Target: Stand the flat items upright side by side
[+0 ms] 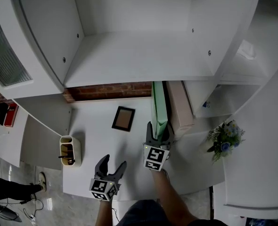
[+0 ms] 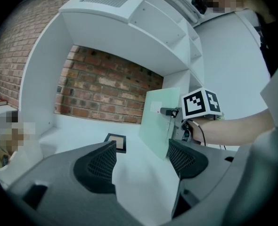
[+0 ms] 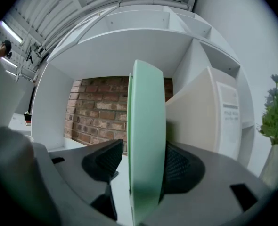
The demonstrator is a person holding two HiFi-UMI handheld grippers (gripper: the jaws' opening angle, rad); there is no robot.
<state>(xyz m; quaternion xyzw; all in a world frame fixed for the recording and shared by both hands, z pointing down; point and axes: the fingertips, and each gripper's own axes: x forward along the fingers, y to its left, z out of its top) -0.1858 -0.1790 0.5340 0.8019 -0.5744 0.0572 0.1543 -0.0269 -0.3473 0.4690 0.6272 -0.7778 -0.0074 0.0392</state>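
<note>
Green flat item (image 1: pixel 159 108): stands upright on its edge on the white tabletop (image 1: pixel 99 138), at the right side of the bay under the shelf, its far end towards the brick wall (image 1: pixel 108 91)
Beige flat item (image 1: pixel 180 106): also upright, just beside the green one on its right, close against the white side panel
Right gripper (image 1: pixel 158 130): at the near end of the green flat item, straddling its edge
Right fingers (image 3: pixel 103 161): spread, with the green item (image 3: pixel 146 140) between them; the left pad stands clear of it with a gap showing, the right pad lies close against it, and no pinch shows
Left gripper (image 1: pixel 113 162): low over the near part of the tabletop, to the left of the right gripper and apart from it
Left fingers (image 2: pixel 97 166): spread wide, with only bare tabletop between them
Small dark frame (image 1: pixel 123 118): lies flat on the tabletop, left of the green item and apart from it, ahead of the left gripper
Pen holder (image 1: pixel 70 149): at the left edge of the tabletop, with dark sticks inside
Flower pot (image 1: pixel 225 139): off to the right, beyond the shelf's side panel
</note>
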